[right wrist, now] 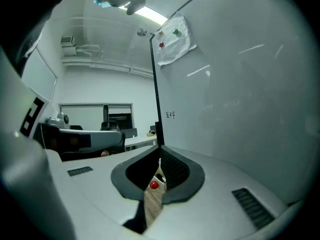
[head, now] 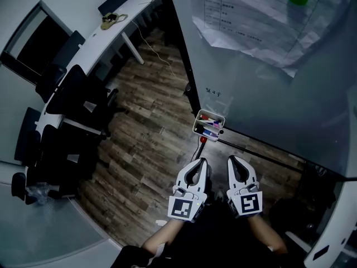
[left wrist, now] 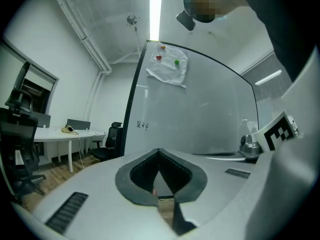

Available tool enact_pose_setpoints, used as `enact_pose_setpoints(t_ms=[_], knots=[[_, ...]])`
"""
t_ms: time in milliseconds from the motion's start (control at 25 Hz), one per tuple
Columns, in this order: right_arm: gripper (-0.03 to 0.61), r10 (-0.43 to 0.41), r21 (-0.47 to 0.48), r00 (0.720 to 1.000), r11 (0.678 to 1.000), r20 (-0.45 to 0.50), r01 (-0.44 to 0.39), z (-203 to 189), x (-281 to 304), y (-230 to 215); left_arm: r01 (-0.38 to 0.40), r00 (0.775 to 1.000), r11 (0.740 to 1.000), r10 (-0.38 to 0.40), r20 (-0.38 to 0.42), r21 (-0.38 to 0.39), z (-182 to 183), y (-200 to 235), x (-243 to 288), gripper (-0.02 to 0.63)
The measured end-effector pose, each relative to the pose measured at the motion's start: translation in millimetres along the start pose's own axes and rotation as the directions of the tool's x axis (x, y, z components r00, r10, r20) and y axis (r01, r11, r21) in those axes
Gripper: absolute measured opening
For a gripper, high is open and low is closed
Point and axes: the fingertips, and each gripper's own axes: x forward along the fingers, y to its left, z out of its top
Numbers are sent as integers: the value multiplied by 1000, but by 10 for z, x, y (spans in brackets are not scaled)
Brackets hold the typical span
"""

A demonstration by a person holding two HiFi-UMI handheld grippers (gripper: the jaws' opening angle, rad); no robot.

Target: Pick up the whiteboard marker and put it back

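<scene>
You hold both grippers side by side, low over the wood-plank floor (head: 148, 144), pointing toward the large glossy whiteboard (head: 268, 105).

Left gripper (head: 201, 161) (left wrist: 159, 151): fingers closed, tips touching, nothing gripped.

Right gripper (head: 231, 159) (right wrist: 160, 148): fingers closed, tips touching, nothing gripped.

The red- and blue-capped whiteboard markers (head: 207, 132) lie in the small white rectangular tray (head: 195, 127) at the whiteboard's lower corner, just ahead of both grippers and apart from them.
</scene>
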Motion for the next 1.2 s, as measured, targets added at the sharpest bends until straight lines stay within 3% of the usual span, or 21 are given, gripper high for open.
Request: enact_pose_setpoints(t_ms=[240, 440, 800, 1200], knots=[[18, -13, -2, 1000, 1000, -2, 13, -107, 352, -46, 22, 999, 1000, -22, -29, -7, -103, 222, 220, 8], [31, -27, -27, 999, 999, -34, 26, -260, 553, -118, 32, 999, 999, -32, -1, -25, -89, 326, 412, 8], [97, -80, -43, 985, 996, -152, 74, -569, 833, -261, 46, 999, 997, -47, -21, -63, -217, 482, 562, 8], [103, -120, -54, 972, 992, -202, 112, -694, 1034, -313, 63, 997, 995, -67, -41, -71, -229, 640, 700, 8]])
